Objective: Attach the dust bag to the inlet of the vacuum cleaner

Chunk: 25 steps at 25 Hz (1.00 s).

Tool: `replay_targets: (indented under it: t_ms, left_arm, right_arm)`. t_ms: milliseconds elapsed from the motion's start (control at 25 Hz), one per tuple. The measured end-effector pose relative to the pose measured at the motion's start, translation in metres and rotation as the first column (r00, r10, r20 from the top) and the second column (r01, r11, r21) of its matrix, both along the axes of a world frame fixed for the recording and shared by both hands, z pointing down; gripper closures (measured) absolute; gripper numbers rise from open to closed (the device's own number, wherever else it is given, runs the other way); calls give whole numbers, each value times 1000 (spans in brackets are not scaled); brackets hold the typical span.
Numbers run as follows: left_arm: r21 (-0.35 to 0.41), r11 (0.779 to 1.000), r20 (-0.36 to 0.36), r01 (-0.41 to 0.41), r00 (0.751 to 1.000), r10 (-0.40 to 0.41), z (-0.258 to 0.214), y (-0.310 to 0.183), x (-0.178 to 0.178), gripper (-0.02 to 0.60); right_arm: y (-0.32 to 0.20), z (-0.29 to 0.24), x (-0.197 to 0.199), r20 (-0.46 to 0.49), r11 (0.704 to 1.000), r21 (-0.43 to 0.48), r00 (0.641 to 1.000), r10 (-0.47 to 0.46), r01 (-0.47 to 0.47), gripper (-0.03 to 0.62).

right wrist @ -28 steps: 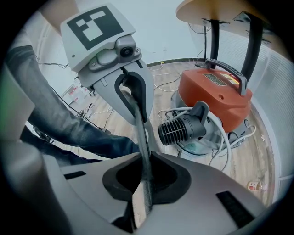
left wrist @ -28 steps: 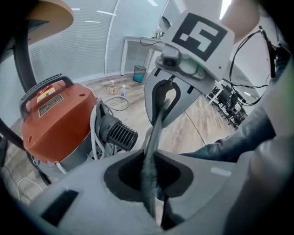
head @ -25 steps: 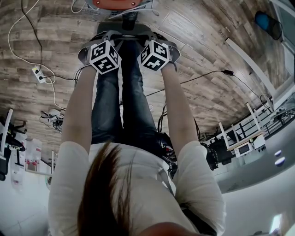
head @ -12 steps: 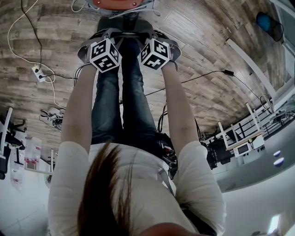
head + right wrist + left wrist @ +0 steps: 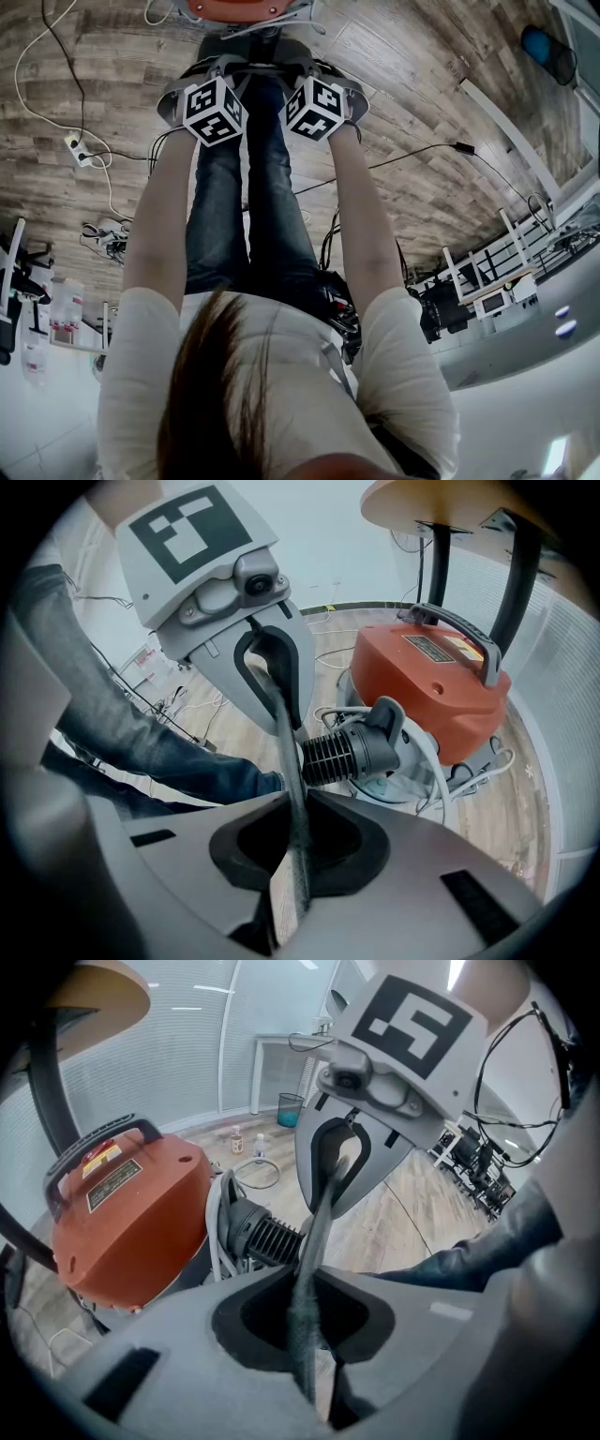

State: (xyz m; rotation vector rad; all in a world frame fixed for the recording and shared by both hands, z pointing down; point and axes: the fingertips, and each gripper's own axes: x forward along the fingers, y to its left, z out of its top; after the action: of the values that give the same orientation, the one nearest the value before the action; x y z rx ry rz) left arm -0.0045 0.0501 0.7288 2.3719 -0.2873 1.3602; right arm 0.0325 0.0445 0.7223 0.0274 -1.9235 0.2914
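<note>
The orange vacuum cleaner [image 5: 131, 1213] [image 5: 431, 682] stands on the wood floor, and only its top edge [image 5: 234, 7] shows in the head view. Its black ribbed inlet [image 5: 258, 1232] [image 5: 352, 747] points toward me. A grey fabric dust bag edge [image 5: 314, 1241] [image 5: 286, 733] is stretched taut between my two grippers. My left gripper [image 5: 305, 1335] [image 5: 267, 672] is shut on one end. At the other end my right gripper [image 5: 295, 850] [image 5: 337, 1157] is shut on the fabric. Both hang just in front of the inlet, facing each other. In the head view the marker cubes hide the jaws.
A round table top on a black post [image 5: 441, 503] overhangs the vacuum. White hose loops [image 5: 427, 761] lie around its base. A power strip [image 5: 75, 148] and cables [image 5: 412, 155] lie on the floor. My legs [image 5: 248, 206] stand right behind the grippers.
</note>
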Motion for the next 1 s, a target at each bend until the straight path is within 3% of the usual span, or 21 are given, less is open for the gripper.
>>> replay_targets:
  t_ms: [560, 840, 1000]
  left_arm:
    - [32, 999, 33, -20, 999, 19, 3, -12, 0, 538]
    - [53, 995, 65, -82, 995, 78, 4, -17, -3, 537]
    - [55, 997, 76, -63, 995, 59, 4, -19, -5, 532]
  right_arm:
    - [-11, 4, 1, -9, 1000, 12, 1000, 12, -12, 563]
    - [-15, 4, -2, -5, 1000, 9, 1000, 29, -29, 560]
    - [-16, 4, -4, -12, 1000, 10, 1000, 25, -25, 560]
